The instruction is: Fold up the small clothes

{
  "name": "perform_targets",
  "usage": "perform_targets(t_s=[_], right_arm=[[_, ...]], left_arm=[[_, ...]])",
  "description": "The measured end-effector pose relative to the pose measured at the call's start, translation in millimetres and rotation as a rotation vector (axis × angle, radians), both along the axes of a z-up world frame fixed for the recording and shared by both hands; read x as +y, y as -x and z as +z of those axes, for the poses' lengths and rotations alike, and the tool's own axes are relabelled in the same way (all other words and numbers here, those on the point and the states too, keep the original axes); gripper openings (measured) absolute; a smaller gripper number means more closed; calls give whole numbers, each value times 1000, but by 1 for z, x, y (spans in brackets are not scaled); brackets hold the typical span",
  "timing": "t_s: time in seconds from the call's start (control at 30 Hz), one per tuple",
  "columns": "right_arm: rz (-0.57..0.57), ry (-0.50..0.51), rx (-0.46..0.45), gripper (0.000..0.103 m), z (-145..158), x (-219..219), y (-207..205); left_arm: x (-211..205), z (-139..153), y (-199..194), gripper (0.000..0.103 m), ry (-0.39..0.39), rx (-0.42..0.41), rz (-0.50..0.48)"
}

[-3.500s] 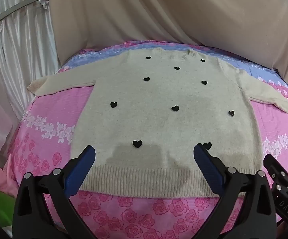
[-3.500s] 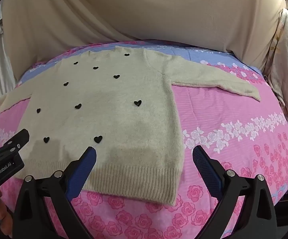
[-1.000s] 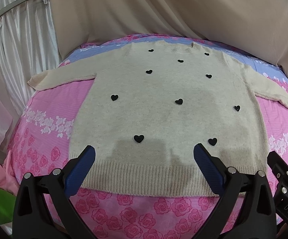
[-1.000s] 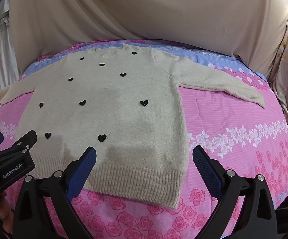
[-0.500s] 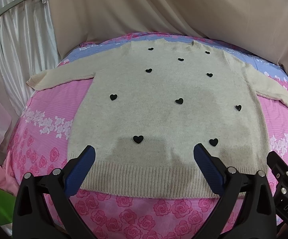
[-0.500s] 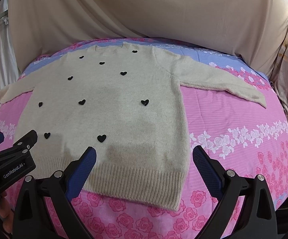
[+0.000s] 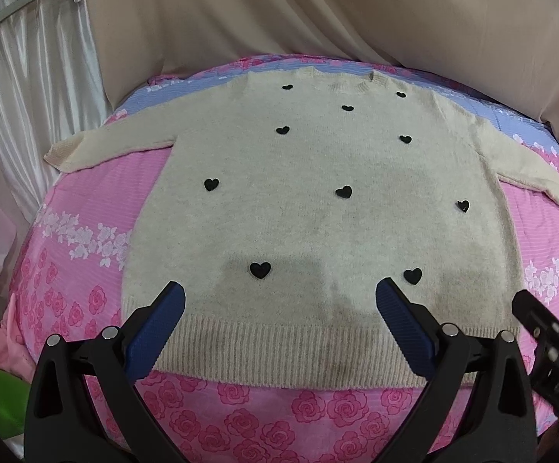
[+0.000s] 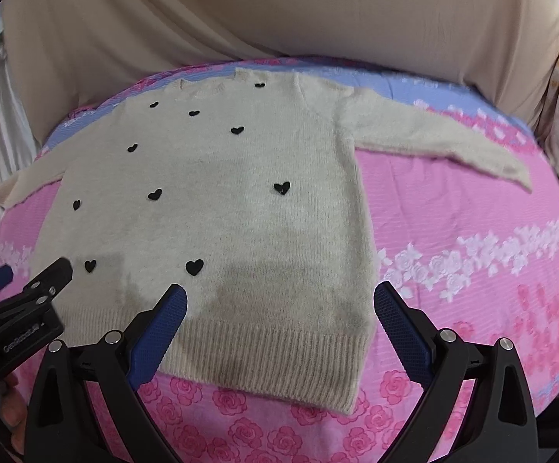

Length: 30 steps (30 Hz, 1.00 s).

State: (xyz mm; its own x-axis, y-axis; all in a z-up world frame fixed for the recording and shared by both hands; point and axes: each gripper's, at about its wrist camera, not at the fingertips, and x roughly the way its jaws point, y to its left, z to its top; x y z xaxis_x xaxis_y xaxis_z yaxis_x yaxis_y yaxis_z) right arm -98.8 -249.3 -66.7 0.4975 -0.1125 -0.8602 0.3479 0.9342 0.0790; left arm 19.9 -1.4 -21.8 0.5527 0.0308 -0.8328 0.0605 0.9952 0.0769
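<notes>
Lying flat on the pink floral bed [image 7: 86, 301], a cream sweater [image 7: 318, 212] is shown, collar pointing away, hem nearest; left hand-held gripper [image 7: 279, 305] and right hand-held gripper [image 8: 279, 305] are held apart above the hem.

A bed covered by a pink rose-print sheet [image 7: 279, 405] with a white flower band and a blue far strip carries a cream sweater [image 7: 318, 212] with black hearts, lying flat, sleeves spread left and right, apparently unfolded.
</notes>
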Motion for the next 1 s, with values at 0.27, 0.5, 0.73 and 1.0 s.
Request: perform_targets(t_s=[0.27, 0.5, 0.73, 1.0], right_arm=[[-350, -58, -47, 94, -16, -189, 8], [-679, -147, -22, 92, -45, -383, 23], [-883, -276, -39, 83, -87, -479, 26], [-860, -314, -130, 9, -96, -499, -4]], left_arm=[[8, 0, -6, 97, 42, 24, 60], [10, 9, -4, 97, 16, 6, 130], [8, 8, -2, 98, -57, 22, 202], [14, 8, -1, 98, -106, 42, 272]])
